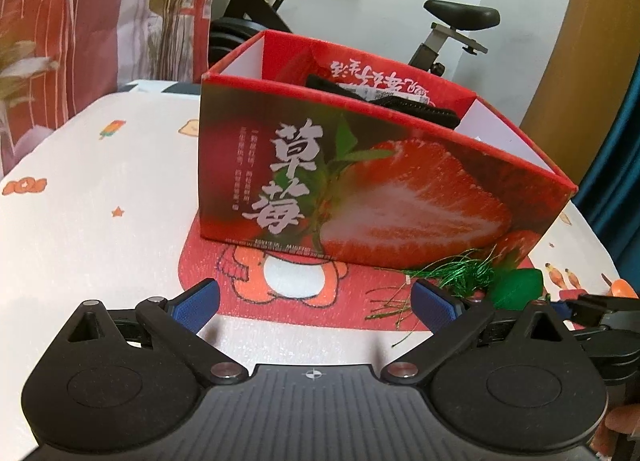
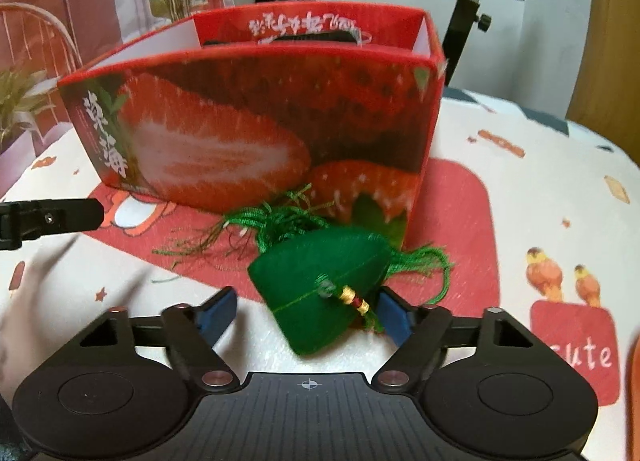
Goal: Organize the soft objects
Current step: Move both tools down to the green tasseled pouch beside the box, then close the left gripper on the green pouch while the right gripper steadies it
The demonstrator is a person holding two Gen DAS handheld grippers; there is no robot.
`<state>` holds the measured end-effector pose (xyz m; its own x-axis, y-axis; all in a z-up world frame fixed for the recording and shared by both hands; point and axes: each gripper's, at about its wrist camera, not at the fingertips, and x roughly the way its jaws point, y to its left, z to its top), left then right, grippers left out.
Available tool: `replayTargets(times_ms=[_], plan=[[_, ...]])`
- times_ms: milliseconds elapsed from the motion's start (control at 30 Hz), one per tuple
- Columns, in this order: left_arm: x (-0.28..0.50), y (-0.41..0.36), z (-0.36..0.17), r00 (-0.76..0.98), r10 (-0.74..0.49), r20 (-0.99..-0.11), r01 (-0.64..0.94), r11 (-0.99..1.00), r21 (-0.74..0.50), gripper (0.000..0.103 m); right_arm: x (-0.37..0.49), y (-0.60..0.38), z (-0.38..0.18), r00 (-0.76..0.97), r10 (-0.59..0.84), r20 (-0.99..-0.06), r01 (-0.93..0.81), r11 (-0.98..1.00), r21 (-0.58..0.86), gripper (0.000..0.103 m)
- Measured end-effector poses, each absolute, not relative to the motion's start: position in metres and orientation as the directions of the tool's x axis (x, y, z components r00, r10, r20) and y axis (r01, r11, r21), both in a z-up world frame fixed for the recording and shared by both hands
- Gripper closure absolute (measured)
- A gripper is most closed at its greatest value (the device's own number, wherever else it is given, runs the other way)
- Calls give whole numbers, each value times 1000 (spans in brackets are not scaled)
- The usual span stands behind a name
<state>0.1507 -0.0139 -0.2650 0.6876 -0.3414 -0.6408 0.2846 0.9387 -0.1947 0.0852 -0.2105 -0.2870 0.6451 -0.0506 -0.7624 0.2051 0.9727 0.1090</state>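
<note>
Green zongzi-shaped sachet (image 2: 320, 293) lying on the bench (image 2: 540, 189), just before strawberry box (image 2: 248, 129). Between right gripper (image 2: 308, 313) fingers (image 2: 218, 313), partly spread, right pad touching or nearly so. Left gripper (image 1: 316, 307) fingers (image 1: 198, 303) spread wide, empty.

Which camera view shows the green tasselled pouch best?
The right wrist view: the green pouch lies whole between the right gripper fingers, beads and tassels visible. The left wrist view shows only its edge and tassel, beside the strawberry box.
</note>
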Motion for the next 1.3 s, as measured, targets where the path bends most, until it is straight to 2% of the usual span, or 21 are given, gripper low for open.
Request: replayTargets(times_ms=[133,700,800,933,1167,1300], plan=[[152,-10,-268,683,-342,-645,274,939,-209,1,87,-201,-290,648,-44,-760,183,978,100,47],[154,3,-267,679,-369,-635,253,929,-270,3,122,-137,-286,670,65,-739,26,993,111,45],[154,3,-267,674,-380,-633,257,924,-282,7,120,-142,-285,670,75,-738,24,992,123,47],[157,-3,-268,647,-426,-633,287,905,-316,22,113,-155,-283,672,74,-737,39,990,136,47],[167,-21,-270,590,-520,-618,339,854,-395,33,104,-179,-282,684,69,-726,58,987,148,47],[176,-31,-277,549,-565,-615,346,824,-448,33,102,-178,-281,689,89,-720,19,990,141,53]])
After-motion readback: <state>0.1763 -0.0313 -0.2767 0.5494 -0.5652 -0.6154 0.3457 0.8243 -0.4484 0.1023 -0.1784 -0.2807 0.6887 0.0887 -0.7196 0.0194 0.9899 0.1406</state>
